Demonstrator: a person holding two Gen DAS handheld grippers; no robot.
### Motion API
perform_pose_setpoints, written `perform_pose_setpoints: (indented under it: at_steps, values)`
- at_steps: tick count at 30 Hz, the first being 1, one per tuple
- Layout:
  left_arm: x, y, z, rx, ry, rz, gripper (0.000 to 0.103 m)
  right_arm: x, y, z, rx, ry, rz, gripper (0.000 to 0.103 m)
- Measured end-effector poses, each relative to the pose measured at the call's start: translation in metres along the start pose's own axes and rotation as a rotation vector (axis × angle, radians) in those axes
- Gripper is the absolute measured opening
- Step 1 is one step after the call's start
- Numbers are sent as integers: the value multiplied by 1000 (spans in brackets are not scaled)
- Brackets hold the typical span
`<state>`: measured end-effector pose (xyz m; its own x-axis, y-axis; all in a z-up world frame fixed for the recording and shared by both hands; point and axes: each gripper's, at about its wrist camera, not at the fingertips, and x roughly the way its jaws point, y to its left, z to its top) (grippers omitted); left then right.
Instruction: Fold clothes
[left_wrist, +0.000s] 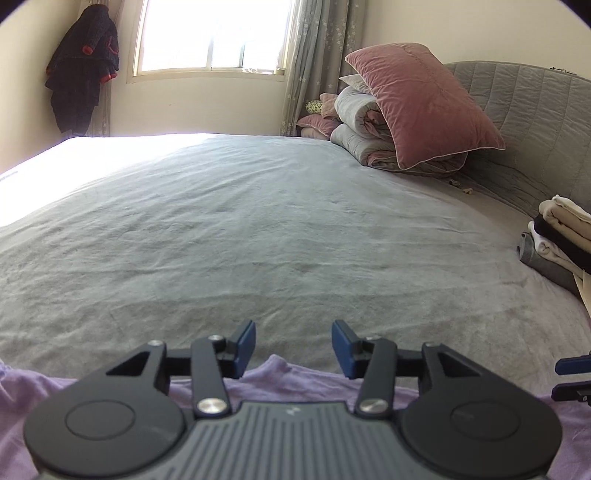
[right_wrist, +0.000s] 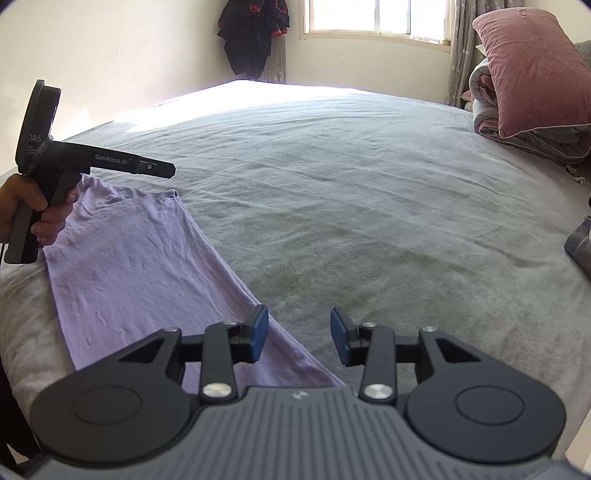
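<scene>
A bedroom in daylight: a bright window (left_wrist: 210, 35) on the far wall, a patterned curtain (left_wrist: 316, 55) beside it, and a dark garment (left_wrist: 83, 70) hanging in the corner. The bed (left_wrist: 277, 229), spread with a slightly rumpled grey cover, fills the view ahead of both tools. Far ahead and to the right of the left hand-held gripper (left_wrist: 293, 349) a pink pillow (left_wrist: 424, 103) leans on a rolled grey quilt (left_wrist: 360, 122) against the padded headboard (left_wrist: 524, 110). Further right, near the bed's edge, sits a stack of folded clothes (left_wrist: 557, 232).

The lilac garment (right_wrist: 136, 258) lies flat on the near edge of the bed, directly under and behind the left hand-held gripper, and ahead and to the left of the right hand-held gripper (right_wrist: 299, 338), whose left fingertip hovers over its long edge. Both tools stand with jaws parted and nothing between the pads; a hand (right_wrist: 33, 210) holds the left one by its grip.

The cloth looks thin, light and limp, probably a knit. It should drape and crease easily, and it may drag on the fuzzy cover rather than slide. Corners or the hem edge seem the best hold, one tool at each end, pinching a single layer so that the fold falls square.
</scene>
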<state>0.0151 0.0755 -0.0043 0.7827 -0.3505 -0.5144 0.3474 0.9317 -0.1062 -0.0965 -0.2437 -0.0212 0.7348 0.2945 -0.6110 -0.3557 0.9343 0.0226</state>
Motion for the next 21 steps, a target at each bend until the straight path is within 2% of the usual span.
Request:
perform_pose_setpoints:
  at_steps: [4, 8, 12, 21]
  values:
    - [-12, -27, -5, 49, 19, -68, 52, -23, -21, -6, 43, 4, -28, 41]
    - [-14, -58, -10, 111, 55, -148, 52, -48, -43, -6, 103, 48, -92, 41]
    - [-16, -91, -15, 121, 71, -220, 52, -80, -63, -11, 161, 66, -131, 41]
    - [-39, -174, -38, 230, 93, -404, 52, -147, -91, -52, 318, 67, -171, 41]
